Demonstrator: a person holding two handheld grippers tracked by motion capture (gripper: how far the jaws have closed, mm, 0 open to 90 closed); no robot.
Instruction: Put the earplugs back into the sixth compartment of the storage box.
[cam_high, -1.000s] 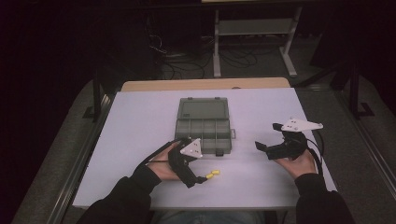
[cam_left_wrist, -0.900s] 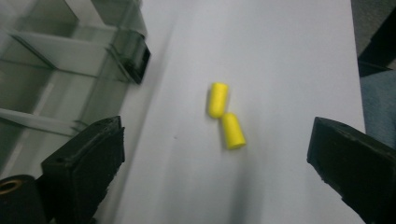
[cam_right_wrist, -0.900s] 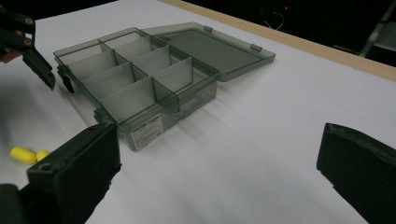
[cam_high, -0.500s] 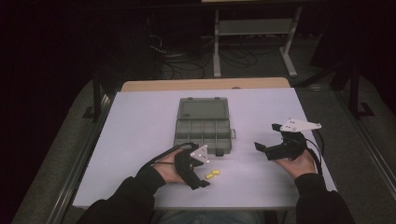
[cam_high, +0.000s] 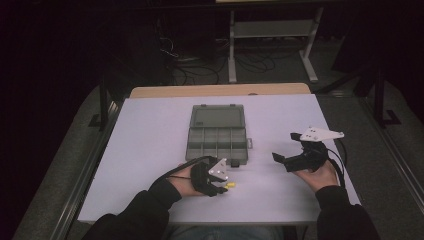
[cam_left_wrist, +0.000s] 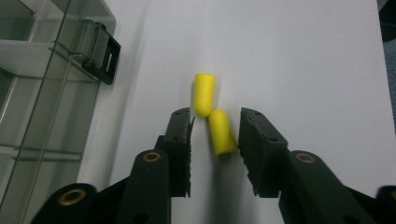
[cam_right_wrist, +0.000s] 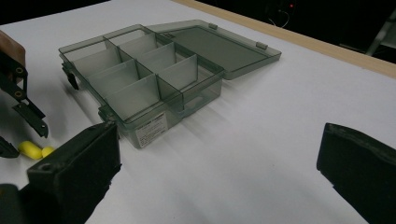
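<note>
Two yellow foam earplugs lie on the white table, just in front of the open grey compartment box. In the left gripper view, the nearer earplug lies between the jaws of my left gripper, which is open; the right jaw is close against it. The high view has this gripper low over the earplugs. My right gripper hovers to the right of the box, open wide and holding nothing. Its own view takes in the box and the earplugs.
The box lid lies flat open toward the far side, and its compartments look empty. A black latch sticks out from the box front near the earplugs. A wooden strip runs along the table's far edge.
My left gripper has moved right and down, so its jaws now straddle the nearer earplug. The right gripper has barely shifted.
</note>
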